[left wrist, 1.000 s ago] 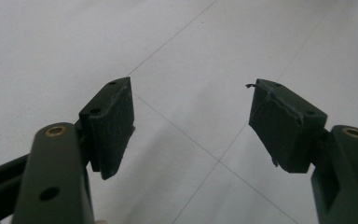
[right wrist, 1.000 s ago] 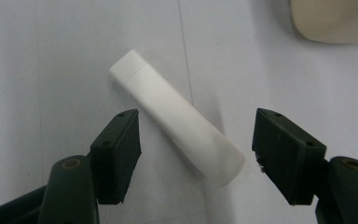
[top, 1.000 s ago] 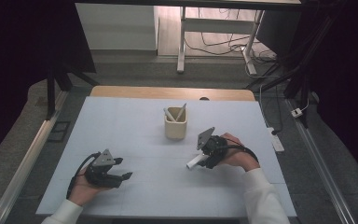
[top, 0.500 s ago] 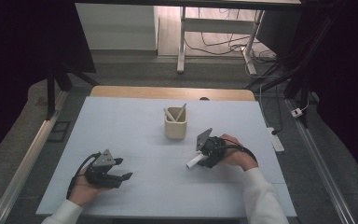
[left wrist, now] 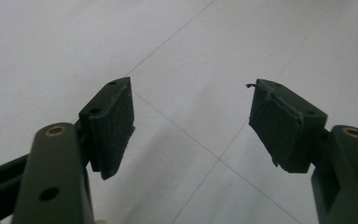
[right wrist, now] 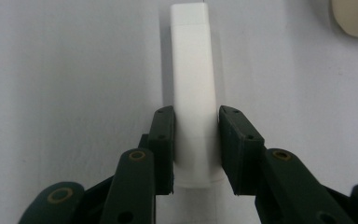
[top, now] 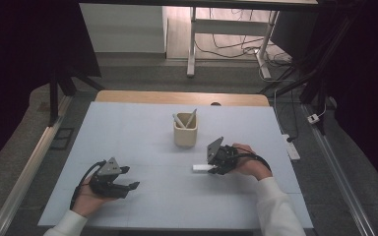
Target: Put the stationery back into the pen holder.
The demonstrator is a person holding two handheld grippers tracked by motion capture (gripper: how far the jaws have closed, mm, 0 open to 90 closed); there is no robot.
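On the pale blue-grey table, the right hand-held gripper lies low near the right-hand side, pointing toward the table's left, and a white bar-shaped marker lies flat on the surface with one end between its jaws. In the right gripper view the white marker runs straight away from the camera, its near end sitting between the two black pads, which stand right against its sides; the jaws have just been closing, and they now pinch the marker there. The marker's far, capped end rests on the table beyond the jaw tips. Just behind it, toward the far side of the table, stands a beige cup with two light-coloured pens leaning in it; a corner of that cup shows at the upper right of the right gripper view. The cup and the marker are near each other but not touching. The left hand-held gripper rests toward the near left of the table, well apart from the marker and the cup, cradled in the person's left hand. In the left gripper view its jaws are spread wide with nothing but bare table between them.
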